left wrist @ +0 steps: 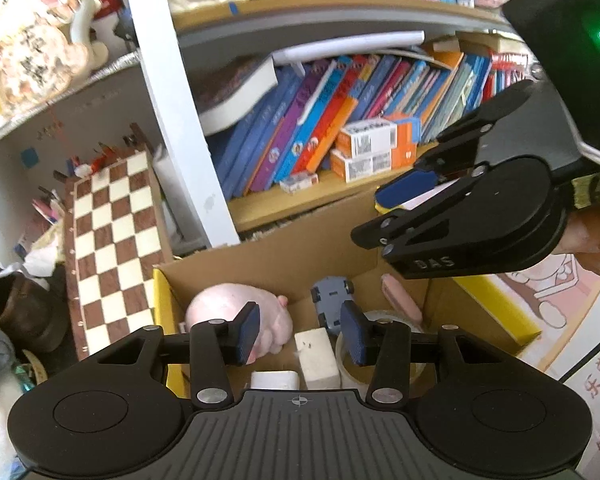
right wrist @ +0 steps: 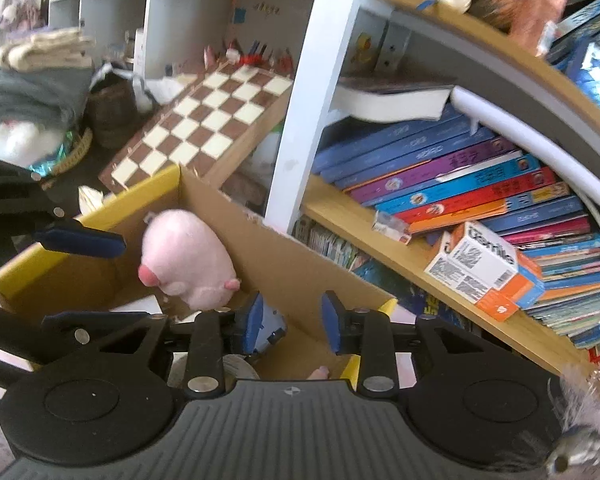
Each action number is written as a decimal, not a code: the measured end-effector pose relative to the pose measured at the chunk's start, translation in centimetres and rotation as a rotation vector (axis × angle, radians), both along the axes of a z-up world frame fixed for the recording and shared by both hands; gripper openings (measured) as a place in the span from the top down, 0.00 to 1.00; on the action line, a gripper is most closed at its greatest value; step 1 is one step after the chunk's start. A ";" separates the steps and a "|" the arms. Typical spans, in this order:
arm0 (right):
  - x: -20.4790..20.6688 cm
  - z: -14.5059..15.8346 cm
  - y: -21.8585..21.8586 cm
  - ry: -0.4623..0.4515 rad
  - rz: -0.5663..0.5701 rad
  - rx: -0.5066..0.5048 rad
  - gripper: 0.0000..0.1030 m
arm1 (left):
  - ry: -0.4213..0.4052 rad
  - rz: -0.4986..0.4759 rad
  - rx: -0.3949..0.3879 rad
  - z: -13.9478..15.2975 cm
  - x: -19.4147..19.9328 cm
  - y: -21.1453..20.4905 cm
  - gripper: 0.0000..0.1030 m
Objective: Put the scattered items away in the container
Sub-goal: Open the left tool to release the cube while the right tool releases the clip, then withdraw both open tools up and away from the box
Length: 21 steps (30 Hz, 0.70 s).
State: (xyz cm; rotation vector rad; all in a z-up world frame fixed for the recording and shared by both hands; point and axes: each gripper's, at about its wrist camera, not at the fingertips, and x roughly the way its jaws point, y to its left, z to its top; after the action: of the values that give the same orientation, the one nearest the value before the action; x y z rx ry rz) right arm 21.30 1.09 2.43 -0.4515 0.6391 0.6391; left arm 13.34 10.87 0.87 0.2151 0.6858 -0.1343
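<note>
Left tongs nearest us, hovering right over the cardboard box, jaws parted and nothing between the blue pads. Right tongs likewise over the near edge of the box, jaws a little apart, gripping nothing; the toy car only shows behind them.

Down inside the box: a white block near the middle of the floor, a roll of clear tape just right of it, and a flat white piece at the near edge. Further in, a grey-blue toy car stands tilted against the back wall, a pink eraser-like bar leans in the right corner, and the pink plush pig fills the left corner, snout down.

Beyond the box, a chessboard leans to its left, and the bookshelf rises straight behind it, with leaning books and orange-and-white cartons.

My read: this looks like the drop-off step just completed, both tongs empty above the box and several things already home. Next move calls for lifting clear of the box walls and swinging away to hunt for anything loose outside it. No stray item shows near the box in either view, so the tongs need to turn first.
</note>
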 end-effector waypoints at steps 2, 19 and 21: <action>-0.7 0.8 -0.8 -0.006 -0.015 0.024 0.67 | -0.017 0.004 0.002 0.6 -0.8 -0.2 0.50; -8.0 1.9 -9.4 0.019 -0.164 0.112 0.61 | -0.048 0.008 0.002 3.0 -7.2 -2.5 0.49; -8.7 1.5 -10.3 0.038 -0.184 0.119 0.60 | -0.042 0.011 -0.007 2.9 -7.8 -2.8 0.49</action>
State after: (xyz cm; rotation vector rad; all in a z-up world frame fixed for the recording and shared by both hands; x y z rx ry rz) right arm 12.64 -9.22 3.91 -0.2669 0.6662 0.5090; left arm 5.55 8.09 3.72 0.2073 0.6449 -0.1212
